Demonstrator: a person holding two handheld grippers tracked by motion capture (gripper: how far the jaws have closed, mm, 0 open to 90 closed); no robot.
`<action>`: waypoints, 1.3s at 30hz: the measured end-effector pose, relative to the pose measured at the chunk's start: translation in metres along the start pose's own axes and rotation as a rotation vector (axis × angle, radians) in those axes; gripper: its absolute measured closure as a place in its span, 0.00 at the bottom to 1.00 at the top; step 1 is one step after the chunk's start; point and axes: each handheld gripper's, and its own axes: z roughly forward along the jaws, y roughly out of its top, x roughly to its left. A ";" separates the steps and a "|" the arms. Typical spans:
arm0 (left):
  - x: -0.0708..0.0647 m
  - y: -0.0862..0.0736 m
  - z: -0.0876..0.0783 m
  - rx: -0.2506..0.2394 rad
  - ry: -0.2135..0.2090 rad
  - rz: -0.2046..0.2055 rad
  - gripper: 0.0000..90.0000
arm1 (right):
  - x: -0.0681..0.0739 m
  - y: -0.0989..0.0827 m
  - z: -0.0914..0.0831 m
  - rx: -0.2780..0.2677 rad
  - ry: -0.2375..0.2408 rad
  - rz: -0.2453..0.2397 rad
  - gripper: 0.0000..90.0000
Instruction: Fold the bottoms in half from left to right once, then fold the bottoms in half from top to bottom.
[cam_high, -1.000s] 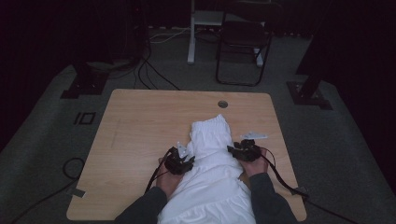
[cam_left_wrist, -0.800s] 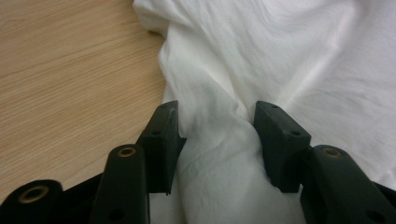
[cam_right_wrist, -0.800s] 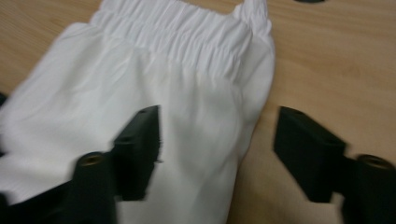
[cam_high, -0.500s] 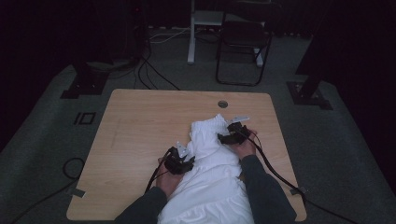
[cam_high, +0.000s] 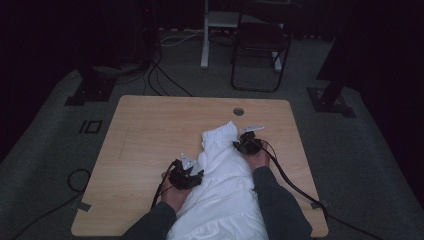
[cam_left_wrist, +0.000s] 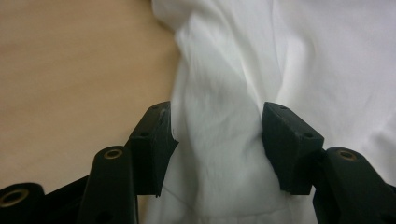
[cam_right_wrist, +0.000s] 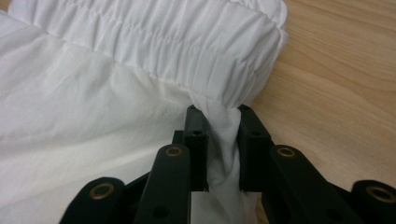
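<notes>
A white garment (cam_high: 225, 170) with a gathered elastic band (cam_right_wrist: 187, 42) lies lengthwise on the wooden table (cam_high: 150, 130), reaching from the near edge toward the middle. My left gripper (cam_high: 192, 176) rests at the cloth's left side. Its jaws have just been opening and stand apart around a loose fold (cam_left_wrist: 219, 116), so the left gripper (cam_left_wrist: 217, 135) is open. My right gripper (cam_high: 240, 145) sits at the far right corner of the garment. Its jaws have just been closing, and the right gripper (cam_right_wrist: 223, 140) is shut on the cloth just below the elastic band.
A round cable hole (cam_high: 238, 111) lies in the table beyond the garment. Past the table stand a folding chair (cam_high: 260, 45) and two dark stand bases (cam_high: 82, 92) (cam_high: 330, 100). Cables (cam_high: 75, 180) trail over the grey floor at the left.
My right gripper has moved forward along the garment's right edge to its far corner and closed on the cloth there. The left hand has stayed in place, its jaws a little wider.
</notes>
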 end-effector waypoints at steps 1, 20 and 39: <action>0.005 0.015 -0.006 -0.025 -0.007 0.000 0.49 | 0.000 0.000 0.000 0.003 0.001 0.008 0.87; 0.019 0.080 0.084 0.095 -0.072 -0.006 0.24 | -0.004 -0.002 0.000 -0.015 0.027 0.063 0.87; 0.034 0.083 0.096 0.133 -0.018 0.006 0.38 | -0.001 0.002 0.001 0.005 0.039 0.075 0.74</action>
